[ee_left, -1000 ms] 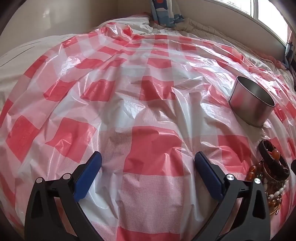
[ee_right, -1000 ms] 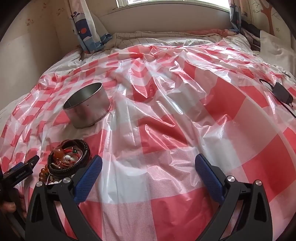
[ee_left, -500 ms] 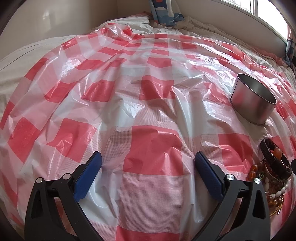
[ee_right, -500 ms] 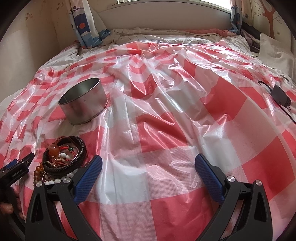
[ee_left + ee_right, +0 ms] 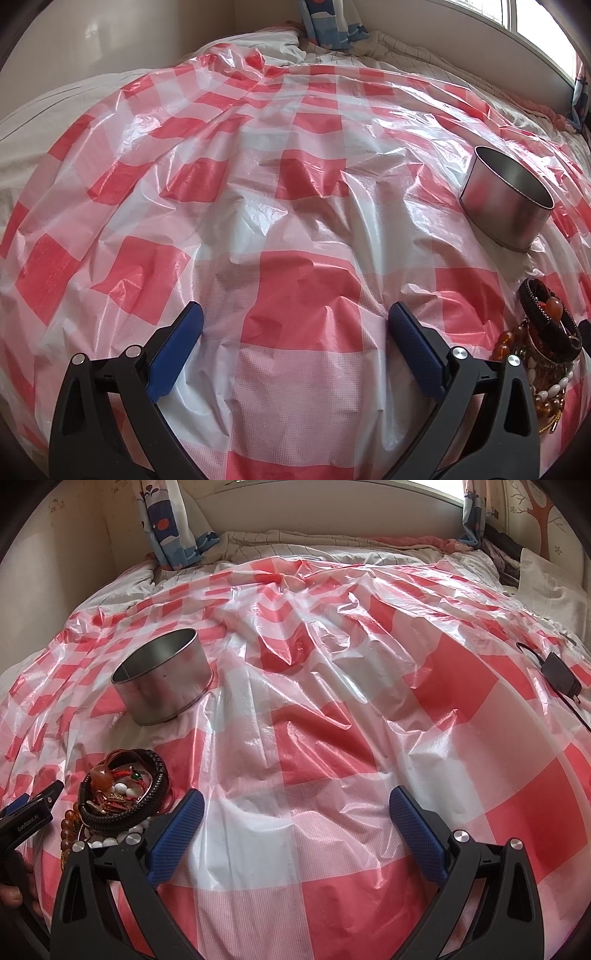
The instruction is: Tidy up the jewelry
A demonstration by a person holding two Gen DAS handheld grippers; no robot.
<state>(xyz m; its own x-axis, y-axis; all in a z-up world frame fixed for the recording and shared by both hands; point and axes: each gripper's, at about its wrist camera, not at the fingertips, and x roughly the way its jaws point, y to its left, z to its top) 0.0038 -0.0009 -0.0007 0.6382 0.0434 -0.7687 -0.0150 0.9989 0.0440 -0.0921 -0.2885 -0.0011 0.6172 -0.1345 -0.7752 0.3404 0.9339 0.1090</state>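
- I am holding my left gripper (image 5: 295,332) with its blue-padded jaws spread wide and nothing between them; it is hovering over the crinkled red-and-white checked plastic sheet (image 5: 229,206), with the jewelry off to its right.
- I am holding my right gripper (image 5: 295,812) just as wide apart and just as empty; the tangled heap of bracelets and bead strings (image 5: 118,801) is lying just to the left of its left finger, near me.
- The round open silver metal tin (image 5: 162,679) is standing upright beyond the heap, apart from it; I am judging it to be where the pieces belong, and I cannot see anything inside it.
- The heap is looking knotted: a black braided band is ringing red cords, white beads and an amber string; if I am pinching one strand, the rest may be dragging along or spilling on the way to the tin.
- The sheet is looking slick and loose over soft bedding; jaws closing low may be catching plastic with the beads, tugging the sheet and tipping the light tin.
- My two grippers are working close beside the same heap; reaching together may be knocking them into each other.
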